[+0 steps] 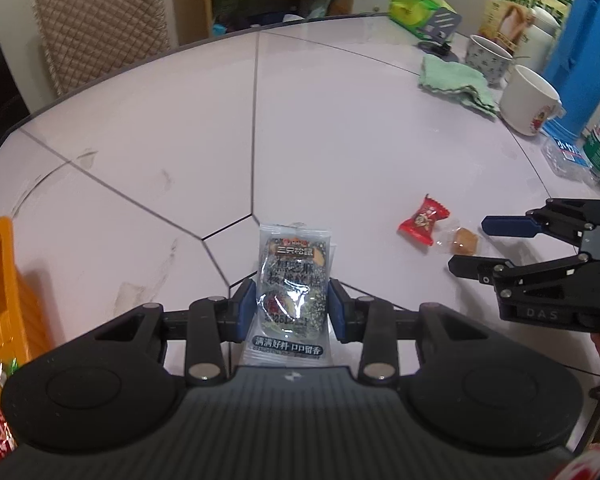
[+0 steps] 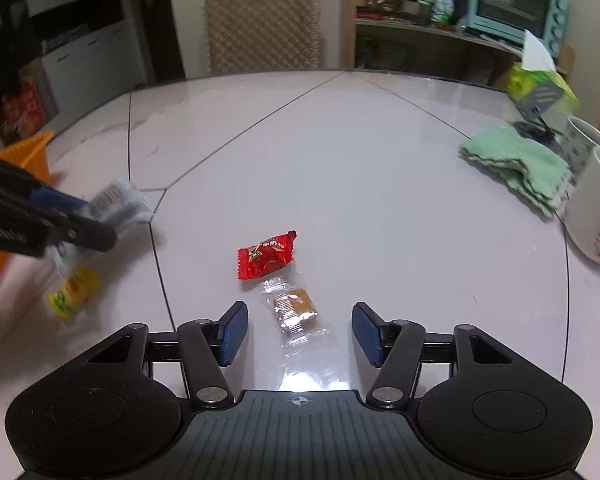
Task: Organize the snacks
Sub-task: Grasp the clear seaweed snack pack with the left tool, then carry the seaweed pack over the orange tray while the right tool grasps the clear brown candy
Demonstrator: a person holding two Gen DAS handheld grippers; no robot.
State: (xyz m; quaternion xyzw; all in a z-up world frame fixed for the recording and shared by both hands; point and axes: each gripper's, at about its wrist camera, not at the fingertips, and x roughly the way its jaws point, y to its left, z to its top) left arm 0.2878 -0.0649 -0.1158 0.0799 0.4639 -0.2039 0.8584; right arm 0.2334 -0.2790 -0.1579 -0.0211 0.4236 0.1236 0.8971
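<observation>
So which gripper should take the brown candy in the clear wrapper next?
The right gripper. Its jaws stand open on either side of the brown candy in the clear wrapper, pads not touching it. The left gripper is shut on a silver sesame snack packet.

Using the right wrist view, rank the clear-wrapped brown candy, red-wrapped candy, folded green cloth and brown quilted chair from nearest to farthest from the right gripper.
1. Clear-wrapped brown candy, ahead of the right gripper, between its fingers.
2. Red-wrapped candy, just beyond, slightly left.
3. Folded green cloth, far right.
4. Brown quilted chair, behind the table's far edge.
</observation>
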